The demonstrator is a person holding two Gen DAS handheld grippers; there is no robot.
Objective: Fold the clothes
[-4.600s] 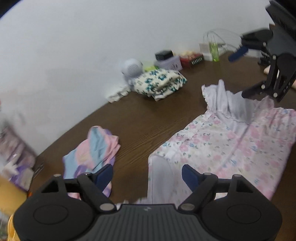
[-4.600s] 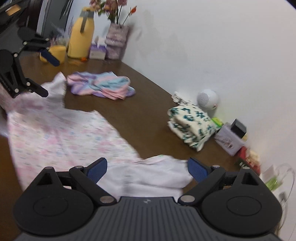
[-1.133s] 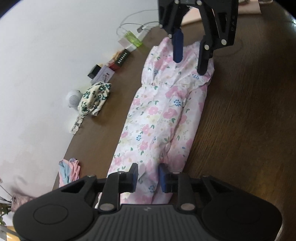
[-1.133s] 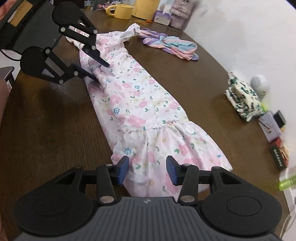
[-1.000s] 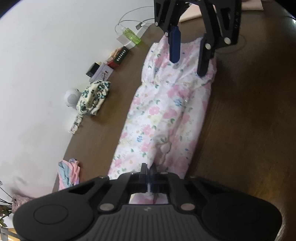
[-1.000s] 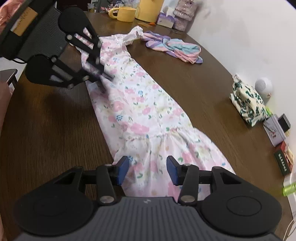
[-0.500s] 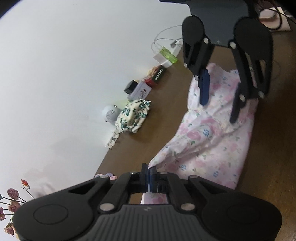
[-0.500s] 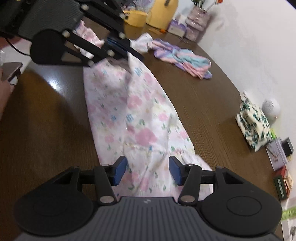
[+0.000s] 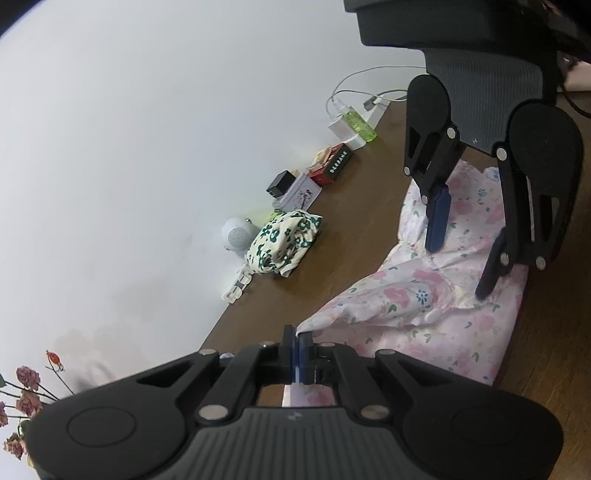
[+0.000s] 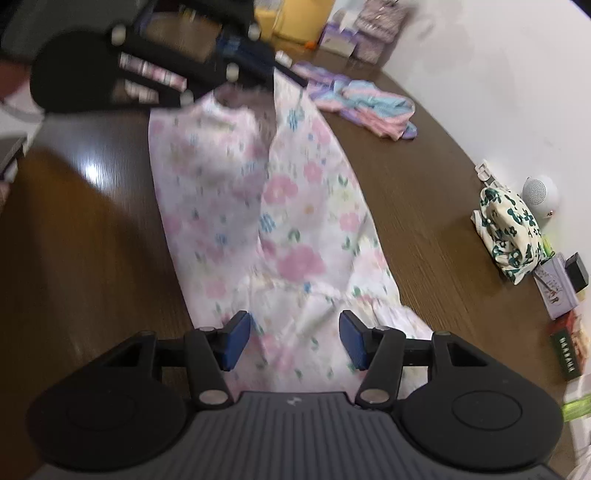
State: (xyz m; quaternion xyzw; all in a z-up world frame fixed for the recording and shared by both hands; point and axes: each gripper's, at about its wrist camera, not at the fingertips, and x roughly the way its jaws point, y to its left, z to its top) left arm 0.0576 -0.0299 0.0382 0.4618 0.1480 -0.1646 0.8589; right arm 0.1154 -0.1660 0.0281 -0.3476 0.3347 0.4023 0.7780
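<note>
A pink floral dress (image 10: 280, 229) lies lengthwise on the brown wooden table (image 10: 85, 266). My left gripper (image 9: 296, 356) is shut on the dress's top end and holds that end lifted off the table, so the cloth (image 9: 413, 295) slopes down from it. In the right wrist view the left gripper (image 10: 273, 79) shows blurred at the far end of the dress. My right gripper (image 10: 293, 338) stands open above the skirt end, its blue pads (image 10: 236, 338) apart on either side of the cloth and not pressing it; it also shows in the left wrist view (image 9: 461, 258).
A folded green-and-cream garment (image 9: 282, 245) and a white round speaker (image 9: 238, 236) sit by the wall, with small boxes (image 9: 299, 190) and a green bottle (image 9: 358, 125) beyond. A pastel striped garment (image 10: 369, 105) lies at the far end near a yellow jug (image 10: 295, 18).
The left gripper closed on the dress's top end and raised it toward the right gripper. The right gripper's jaws widened a little over the skirt end.
</note>
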